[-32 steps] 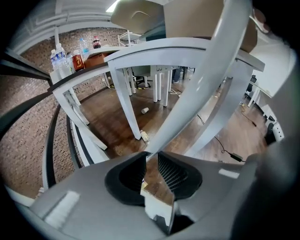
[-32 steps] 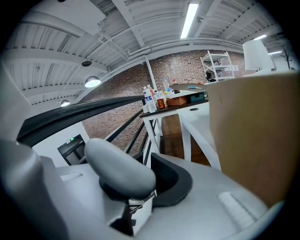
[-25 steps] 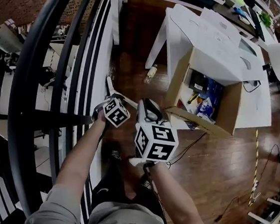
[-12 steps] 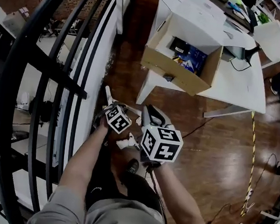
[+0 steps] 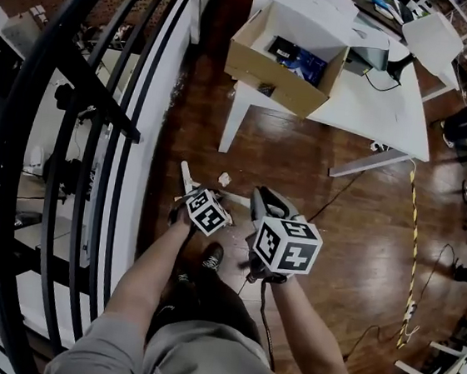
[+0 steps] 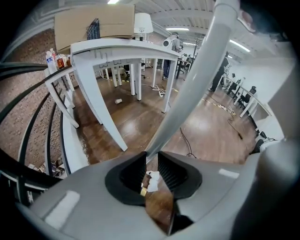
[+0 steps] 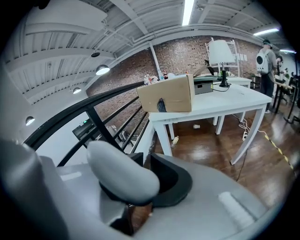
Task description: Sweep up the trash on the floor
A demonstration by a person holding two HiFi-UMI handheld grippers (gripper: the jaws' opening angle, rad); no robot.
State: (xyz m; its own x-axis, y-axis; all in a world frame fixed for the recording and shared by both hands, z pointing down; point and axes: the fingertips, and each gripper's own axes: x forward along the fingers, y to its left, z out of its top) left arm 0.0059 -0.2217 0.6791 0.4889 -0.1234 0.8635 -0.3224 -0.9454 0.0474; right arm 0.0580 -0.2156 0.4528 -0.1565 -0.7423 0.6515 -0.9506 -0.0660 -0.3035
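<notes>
My left gripper [image 5: 197,199] [image 6: 151,164] is shut on a long pale pole [image 6: 197,79] that runs up and to the right between its jaws; in the head view a white length of the pole [image 5: 185,174] sticks out past it. A rounded grey handle [image 7: 123,177] [image 5: 270,203] is clamped in my right gripper [image 5: 268,218] [image 7: 146,161]; what hangs below it is hidden. A crumpled white scrap of paper [image 5: 224,178] [image 6: 152,180] lies on the wooden floor just ahead of both grippers. A small bottle [image 6: 118,100] [image 7: 176,139] lies on the floor under the table.
A white table [image 5: 368,105] [image 7: 234,105] stands ahead with an open cardboard box [image 5: 268,68] [image 7: 166,99] at its corner. A black curved railing [image 5: 101,100] runs along the left. Cables [image 5: 408,269] trail over the floor at the right. People stand far off.
I have moved back from the table, which has slid up in the head view. The paper scrap, earlier under the grippers, now lies ahead of them. Both grips are unchanged.
</notes>
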